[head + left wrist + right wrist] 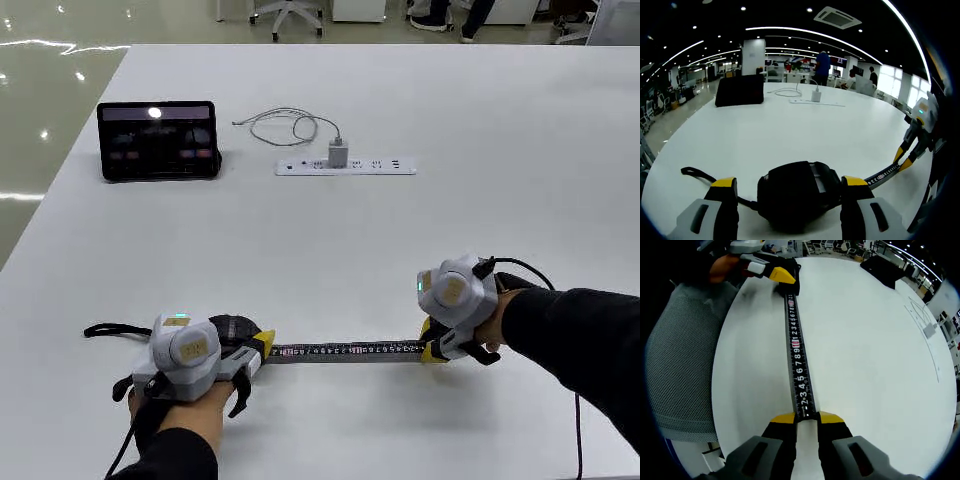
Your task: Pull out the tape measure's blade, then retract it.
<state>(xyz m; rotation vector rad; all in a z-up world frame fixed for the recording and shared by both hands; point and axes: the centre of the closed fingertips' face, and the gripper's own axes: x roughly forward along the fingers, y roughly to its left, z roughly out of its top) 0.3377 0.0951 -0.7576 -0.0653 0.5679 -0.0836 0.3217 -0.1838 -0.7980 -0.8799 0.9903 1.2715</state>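
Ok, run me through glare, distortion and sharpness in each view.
Head view: lights glare off the tablet and the glossy floor. Left gripper view: fisheye bows the ceiling lights; tape measure case dark. Right gripper view: blade numbers sharp near the claw, table edge curved.

Open-plan office: swivel chair (288,12), long ceiling lights (805,33), white worktable (400,240).

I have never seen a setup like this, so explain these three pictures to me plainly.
No robot here: a person holds a gripper in each hand. The head view comes from a headset camera looking down at the table; each round view comes from a camera riding on one gripper. The left gripper grips the tape measure case between its fingers. The right gripper pinches the end of the blade, drawn out flat between them. A tablet and a power strip sit farther back.
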